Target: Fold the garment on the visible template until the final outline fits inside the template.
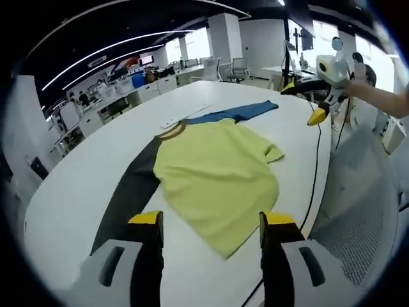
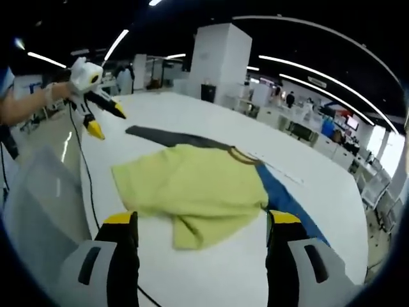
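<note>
On the white table [image 1: 83, 185] lies the yellow shirt [image 1: 217, 179], crumpled over a dark and blue template strip [image 1: 131, 192]. Left gripper [image 1: 211, 224] hovers near its hem, jaws apart, empty. Right gripper [image 2: 201, 224] likewise gapes, empty. A black cable [image 1: 317, 166] trails beside the shirt. Desks and chairs stand beyond.

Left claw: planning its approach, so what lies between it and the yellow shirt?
Bare white table separates the left claw from the yellow shirt, per the left gripper view.

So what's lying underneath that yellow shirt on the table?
A long strip sticks out from under the yellow shirt: a dark part on one side, a blue part on the other. Its middle is covered, so how they join is hidden.
</note>
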Motion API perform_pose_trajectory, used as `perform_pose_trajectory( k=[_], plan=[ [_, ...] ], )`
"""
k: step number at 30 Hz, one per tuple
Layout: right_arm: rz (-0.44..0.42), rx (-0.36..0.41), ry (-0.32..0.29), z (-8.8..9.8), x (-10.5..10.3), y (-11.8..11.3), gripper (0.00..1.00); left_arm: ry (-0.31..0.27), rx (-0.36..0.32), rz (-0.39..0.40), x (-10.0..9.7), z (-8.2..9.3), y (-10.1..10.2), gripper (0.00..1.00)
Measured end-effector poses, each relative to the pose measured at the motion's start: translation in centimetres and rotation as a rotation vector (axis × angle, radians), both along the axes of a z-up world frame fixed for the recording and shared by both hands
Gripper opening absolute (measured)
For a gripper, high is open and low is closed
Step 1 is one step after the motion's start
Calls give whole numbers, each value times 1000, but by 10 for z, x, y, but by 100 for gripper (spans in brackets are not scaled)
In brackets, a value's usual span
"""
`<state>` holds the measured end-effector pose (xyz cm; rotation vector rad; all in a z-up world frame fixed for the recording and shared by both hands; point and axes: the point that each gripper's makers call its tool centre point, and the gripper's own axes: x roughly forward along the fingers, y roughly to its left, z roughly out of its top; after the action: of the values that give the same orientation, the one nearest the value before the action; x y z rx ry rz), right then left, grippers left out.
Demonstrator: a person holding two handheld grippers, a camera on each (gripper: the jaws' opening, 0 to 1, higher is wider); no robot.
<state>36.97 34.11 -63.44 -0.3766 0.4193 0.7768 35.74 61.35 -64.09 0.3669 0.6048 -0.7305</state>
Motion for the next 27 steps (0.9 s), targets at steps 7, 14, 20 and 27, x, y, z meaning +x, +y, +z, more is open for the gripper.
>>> perform_pose_trajectory(
  k=[7,14,20,27],
  plan=[
    [-1,18,60,-23,-3,6,63,56,-25,17,1,-18,-1,36],
    [20,17,111,-43,-6,13,45,121,-48,21,-3,-37,-4,23],
    [19,-5,143,-66,-8,17,43,163,7,17,-11,-60,-2,18],
    [33,-40,189,-88,-13,21,37,213,-15,31,-16,-79,-4,15]
  ],
)
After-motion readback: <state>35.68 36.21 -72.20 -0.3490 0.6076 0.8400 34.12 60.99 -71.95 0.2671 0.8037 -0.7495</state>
